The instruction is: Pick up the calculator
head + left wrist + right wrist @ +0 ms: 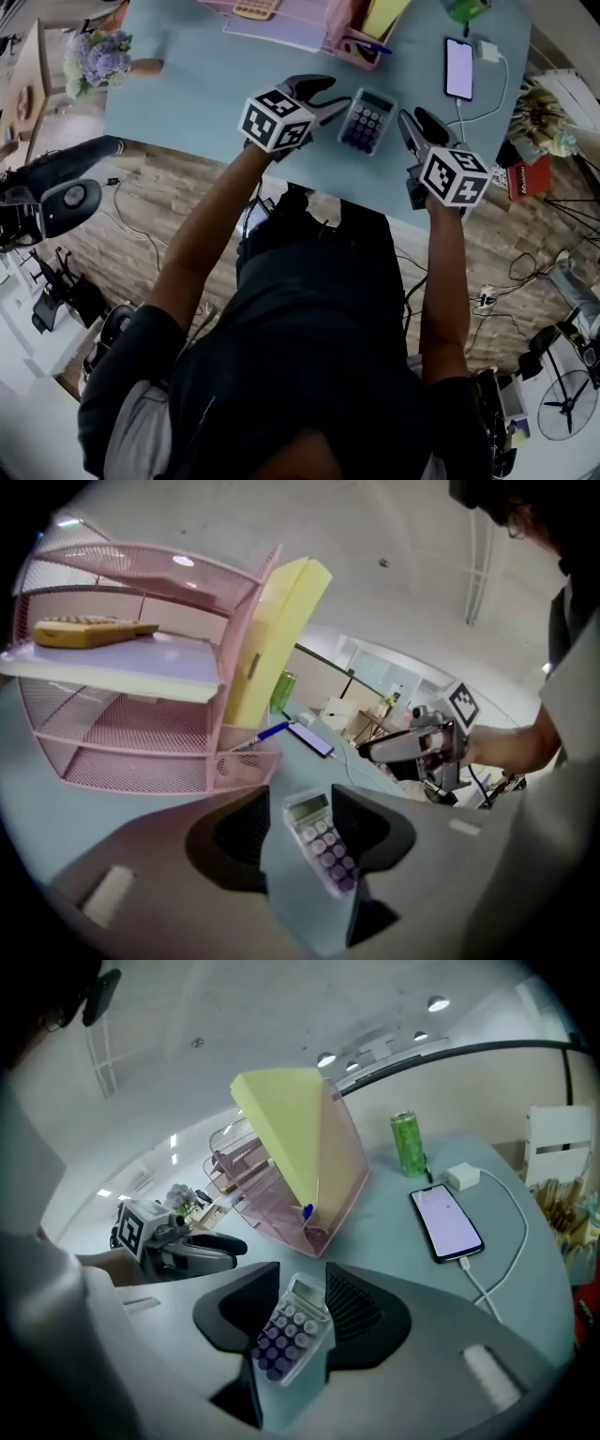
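A small calculator (367, 120) with purple keys lies flat on the light blue table (187, 103), near its front edge. My left gripper (336, 96) is at the calculator's left side, open, with its lower fingertip close to that edge. My right gripper (414, 116) stands just right of the calculator, also open and apart from it. Through the left gripper (302, 803) view the calculator (323, 841) shows in the gap between the jaws. From the right gripper (302, 1279) the calculator (291, 1330) shows the same way, beyond the tips.
A pink mesh organizer (309, 19) with a yellow folder (291, 1129) stands behind the calculator; a yellow calculator (89, 630) lies on its shelf. A phone (458, 67) on a white cable lies at the right, by a green can (407, 1143). Flowers (98, 56) sit far left.
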